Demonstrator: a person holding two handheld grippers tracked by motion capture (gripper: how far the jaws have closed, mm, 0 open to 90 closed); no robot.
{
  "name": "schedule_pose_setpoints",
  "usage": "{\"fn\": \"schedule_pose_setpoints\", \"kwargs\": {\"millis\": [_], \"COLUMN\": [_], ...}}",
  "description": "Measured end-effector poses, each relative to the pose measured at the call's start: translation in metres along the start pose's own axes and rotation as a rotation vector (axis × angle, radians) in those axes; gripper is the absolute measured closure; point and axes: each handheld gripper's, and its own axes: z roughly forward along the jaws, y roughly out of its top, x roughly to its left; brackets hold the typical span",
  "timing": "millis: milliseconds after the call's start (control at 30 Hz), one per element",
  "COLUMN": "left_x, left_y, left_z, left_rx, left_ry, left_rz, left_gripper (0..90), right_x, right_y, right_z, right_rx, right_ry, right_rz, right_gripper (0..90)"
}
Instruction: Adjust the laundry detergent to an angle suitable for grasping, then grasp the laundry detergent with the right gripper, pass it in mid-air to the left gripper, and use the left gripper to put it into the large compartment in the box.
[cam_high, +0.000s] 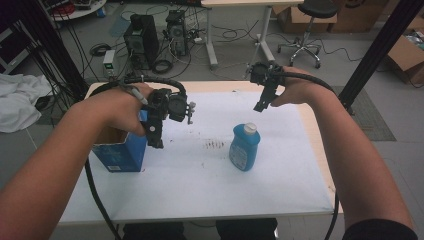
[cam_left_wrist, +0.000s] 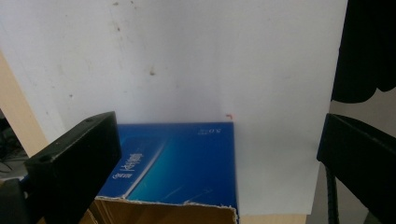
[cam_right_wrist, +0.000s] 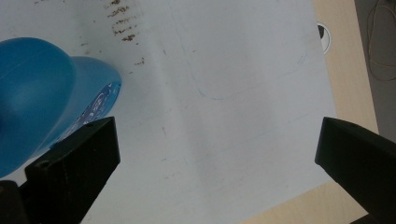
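A blue carton (cam_high: 122, 152) with its brown cardboard top torn open stands at the left of the white-covered table (cam_high: 200, 185). My left gripper (cam_high: 155, 134) hovers over the carton's right edge, pointing down. In the left gripper view its jaws stand wide apart, open (cam_left_wrist: 219, 163), above the carton (cam_left_wrist: 182, 158). A blue bottle (cam_high: 244, 148) with a white cap stands right of centre. My right gripper (cam_high: 261, 102) hangs above the table's far side, behind the bottle. It is open (cam_right_wrist: 217, 163), with the bottle (cam_right_wrist: 42, 93) off to the left of its jaws and nothing between them.
Brown smudges (cam_high: 215, 145) mark the sheet between carton and bottle. Beyond the table are computer towers (cam_high: 142, 37) with cables, a stool (cam_high: 310, 25) and cardboard boxes (cam_high: 407, 55). A black frame post (cam_high: 375, 50) rises at the right, and white cloth (cam_high: 17, 100) lies at the left.
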Motion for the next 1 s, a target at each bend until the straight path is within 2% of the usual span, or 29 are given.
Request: {"fn": "schedule_pose_setpoints", "kwargs": {"millis": [233,333,500,633,1000], "left_x": [-0.0007,-0.0008,-0.0012,-0.0025,-0.0067], "left_y": [0.0024,0.0029,0.0,-0.0001,-0.0005], "left_z": [-0.0004,-0.0006,-0.0006,0.0018,-0.0052], "left_rx": [-0.007,0.005,-0.019,-0.007,-0.015], "left_ry": [-0.001,0.002,0.003,-0.003,0.015], "left_rz": [0.0,0.001,-0.009,-0.014,0.001], "left_gripper": [0.2,0.2,0.2,0.2,0.3], "right_x": [-0.0014,-0.0022,-0.0023,-0.001,-0.0001], "right_y": [-0.0015,-0.0016,-0.0008,-0.0003,0.0006], "right_z": [-0.0001,0.0003,0.0025,0.0021,-0.0015], "right_rx": [0.002,0.004,-0.001,-0.001,-0.004], "right_ry": [0.002,-0.002,0.001,0.003,-0.001], "right_rz": [0.002,0.0,0.004,0.001,0.009], "right_gripper": [0.0,0.0,0.0,0.0,0.0]}}
